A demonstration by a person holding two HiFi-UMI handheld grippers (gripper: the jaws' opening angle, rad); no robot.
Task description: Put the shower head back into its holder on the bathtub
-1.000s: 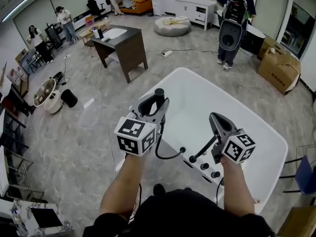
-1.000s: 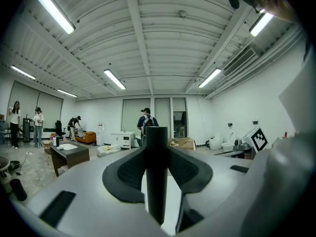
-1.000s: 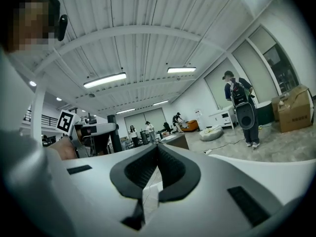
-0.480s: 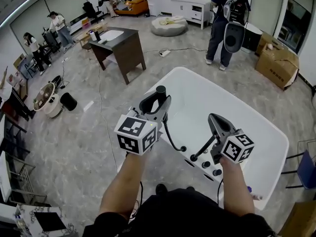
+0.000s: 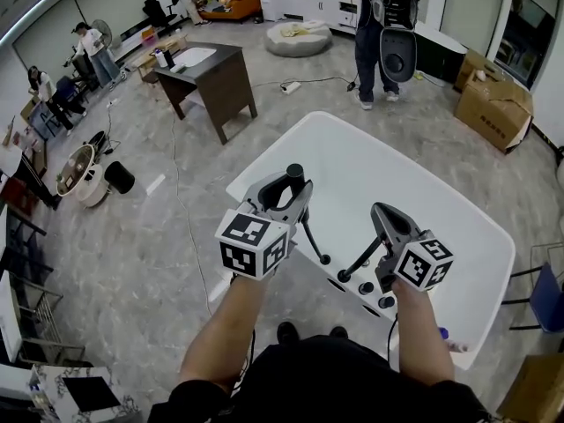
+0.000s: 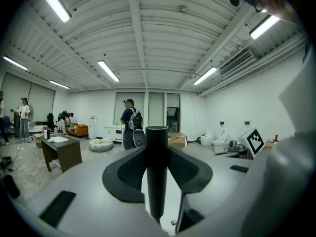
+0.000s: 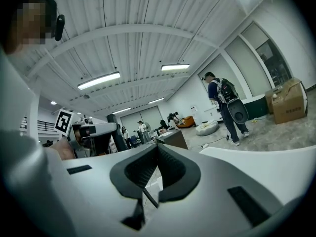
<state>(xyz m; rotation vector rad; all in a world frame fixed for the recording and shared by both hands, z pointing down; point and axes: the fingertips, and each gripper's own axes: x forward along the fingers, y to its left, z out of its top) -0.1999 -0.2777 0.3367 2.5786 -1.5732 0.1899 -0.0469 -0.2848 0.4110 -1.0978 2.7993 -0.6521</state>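
The shower head (image 5: 294,174) is a black cylinder standing upright between the pads of my left gripper (image 5: 291,186), which is shut on it over the near rim of the white bathtub (image 5: 423,192). In the left gripper view the black handle (image 6: 156,177) fills the gap between the pads. Its black hose (image 5: 313,236) runs down to a fitting on the tub deck. My right gripper (image 5: 381,211) hovers over the deck, jaws together and empty. A thin black lever (image 5: 361,264) slants up from the deck just below it, beside round black knobs (image 5: 366,287).
A dark wooden table (image 5: 211,73) stands on the floor beyond the tub. A person with a backpack (image 5: 383,16) stands at the tub's far end, near cardboard boxes (image 5: 493,95). A blue chair (image 5: 546,298) is at the right edge. More people and clutter are far left.
My left gripper has carried the shower head right and slightly down, over the tub rim, and the hose loop has pulled straight. The right gripper has stayed put. The backpack person walked away.
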